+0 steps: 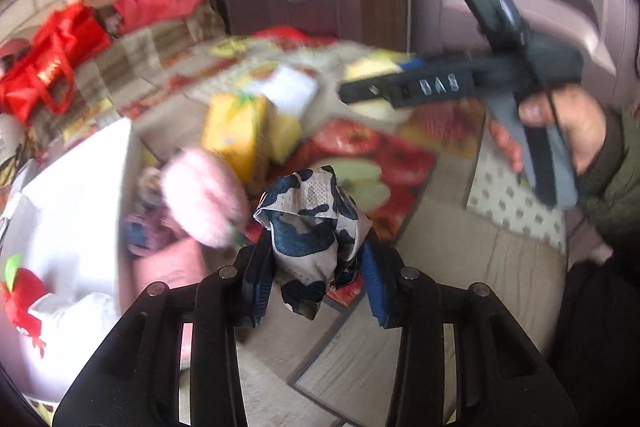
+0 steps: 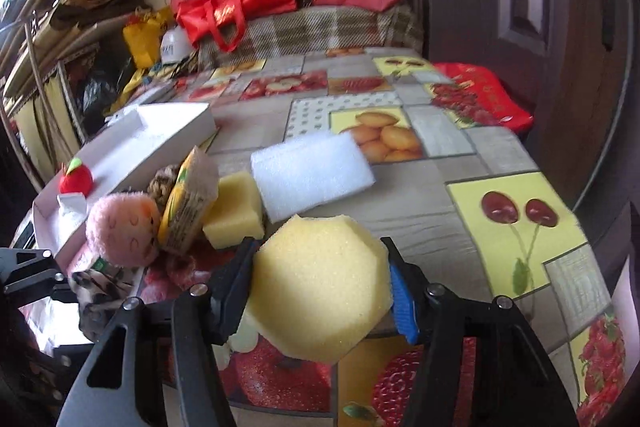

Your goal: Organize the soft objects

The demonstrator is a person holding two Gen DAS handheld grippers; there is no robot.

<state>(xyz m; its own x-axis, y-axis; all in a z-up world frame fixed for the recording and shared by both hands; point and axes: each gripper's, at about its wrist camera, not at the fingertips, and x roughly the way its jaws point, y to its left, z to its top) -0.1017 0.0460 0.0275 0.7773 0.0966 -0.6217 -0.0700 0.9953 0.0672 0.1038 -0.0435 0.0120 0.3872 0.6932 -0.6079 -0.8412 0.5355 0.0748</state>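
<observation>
My left gripper point(image 1: 316, 267) is shut on a bunched cloth point(image 1: 312, 223) patterned in blue, black and white, which stands up between the two fingers above the fruit-print tablecloth point(image 1: 400, 163). My right gripper point(image 2: 318, 255) is shut on a flat, many-sided yellow sponge point(image 2: 320, 287), pressed at both sides just above the table. In the left wrist view the right gripper point(image 1: 360, 91) appears blurred at the upper right, held by a hand point(image 1: 568, 131). A white open box point(image 2: 160, 143) holding a red apple plush point(image 2: 76, 177) lies at the left.
Beside the box sit a pink plush point(image 2: 124, 227), a yellow carton point(image 2: 192, 203), a yellow sponge block point(image 2: 236, 211) and a white foam slab point(image 2: 312, 175). Red bags point(image 2: 240, 3) are piled at the far end by a brick wall. A dark door point(image 2: 520, 7) stands to the right.
</observation>
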